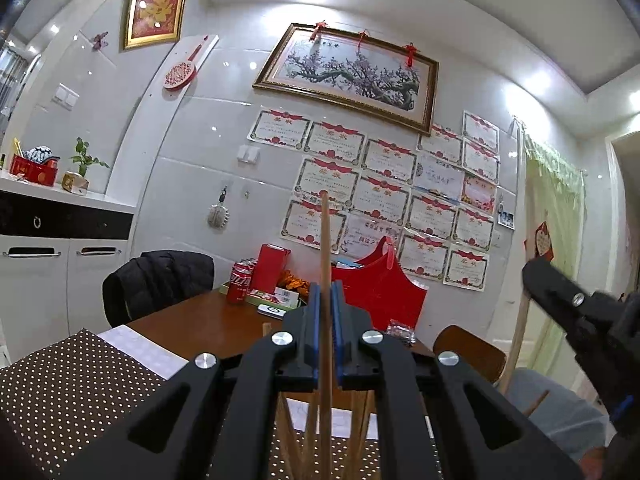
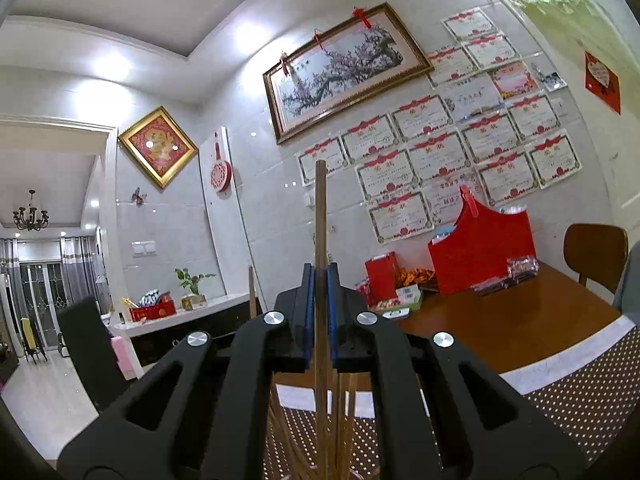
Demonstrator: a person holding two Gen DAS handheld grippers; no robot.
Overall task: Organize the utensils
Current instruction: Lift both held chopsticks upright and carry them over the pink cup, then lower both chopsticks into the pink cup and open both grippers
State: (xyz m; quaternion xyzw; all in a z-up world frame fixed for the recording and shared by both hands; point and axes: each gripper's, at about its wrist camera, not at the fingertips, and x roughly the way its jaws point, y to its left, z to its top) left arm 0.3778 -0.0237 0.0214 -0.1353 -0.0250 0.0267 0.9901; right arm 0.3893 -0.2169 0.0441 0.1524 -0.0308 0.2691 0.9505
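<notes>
Black linkage arms fill the bottom of both wrist views, and below them more wooden chopsticks (image 1: 308, 436) fan out over a brown dotted cloth (image 1: 60, 384); the same bundle (image 2: 348, 412) shows under the right jaws, though what holds it is hidden. Pinched between the blue pads (image 1: 316, 320) of the left gripper (image 1: 326, 300) is a single light wooden chopstick (image 1: 325, 236), which runs up through the jaws and stands upright well above their tips. The right gripper (image 2: 320, 280) does likewise: its blue pads (image 2: 332, 304) press together on a darker chopstick (image 2: 320, 216) that rises straight past the fingertips. In the left view the right gripper (image 1: 560, 300) also appears off to the right of the jaws, tilted, with a pale stick beside it. Another thin stick (image 2: 252, 292) stands just left of the right jaws. Beyond the jaws lies a brown wooden table (image 1: 208, 320), and at its far side sit a red cola can (image 1: 239, 286), a red box (image 1: 272, 268) and a red paper basket (image 1: 384, 292) against the wall. A black jacket (image 1: 160, 280) hangs over a chair left of the left jaws. Higher up, above the chopstick tips, a framed plum blossom picture (image 1: 348, 72) hangs over rows of red-trimmed certificates (image 1: 384, 196).
</notes>
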